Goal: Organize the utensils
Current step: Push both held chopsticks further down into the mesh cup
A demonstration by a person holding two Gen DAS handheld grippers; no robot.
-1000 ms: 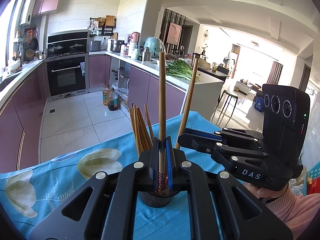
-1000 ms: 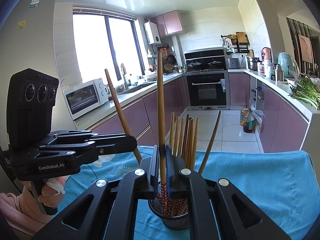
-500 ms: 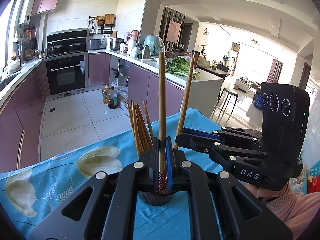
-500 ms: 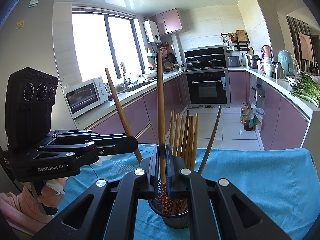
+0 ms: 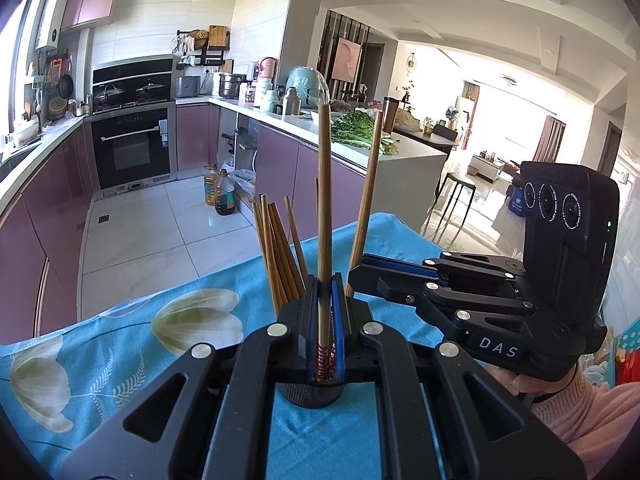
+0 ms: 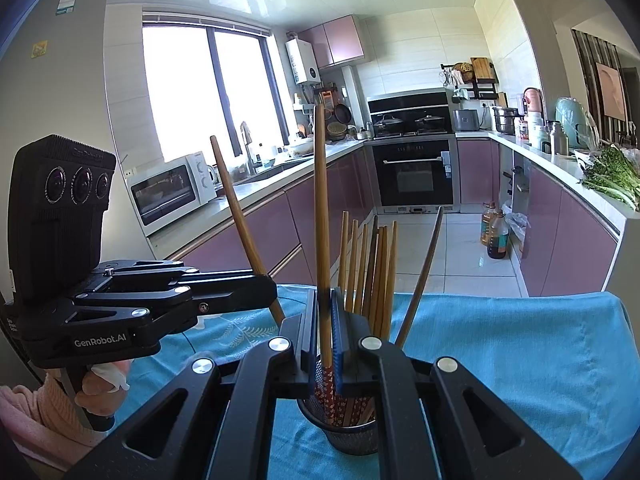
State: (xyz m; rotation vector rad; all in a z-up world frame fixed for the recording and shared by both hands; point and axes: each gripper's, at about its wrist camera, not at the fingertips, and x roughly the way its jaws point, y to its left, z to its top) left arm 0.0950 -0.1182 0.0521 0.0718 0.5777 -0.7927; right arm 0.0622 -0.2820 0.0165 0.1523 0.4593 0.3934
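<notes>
Chopsticks are in both grippers, one in each. The left gripper (image 5: 325, 300) has its fingers pressed together on a brown chopstick (image 5: 324, 216), which stands almost upright between the blue pads; its lower end with a red pattern shows just under the pads. Below this gripper is a dark mesh cup (image 5: 310, 394) on a table with a blue cloth (image 5: 120, 344) that has pale flowers printed on it. A bundle of other chopsticks (image 5: 280, 256) stands in the cup and leans a little to the left.

The right gripper (image 6: 325, 320) is also closed on one chopstick (image 6: 321, 216), upright too, and its lower end goes down into the same cup (image 6: 348, 432) — there the patterned red ends of the others are visible. In the right wrist view, one thin stick (image 6: 420, 276) leans to the right, apart from the bundle (image 6: 368, 268).

Each camera sees the other gripper from the side, with its chopstick tilted. A hand in a pink sleeve (image 5: 580, 412) holds the right one; the left hand (image 6: 100, 384) is around the handle of the left one.

Behind is a kitchen with purple cabinets (image 6: 476, 168), a black oven (image 6: 414, 172) and a white microwave (image 6: 172, 188) — green vegetables (image 5: 360, 130) lie on the counter.
</notes>
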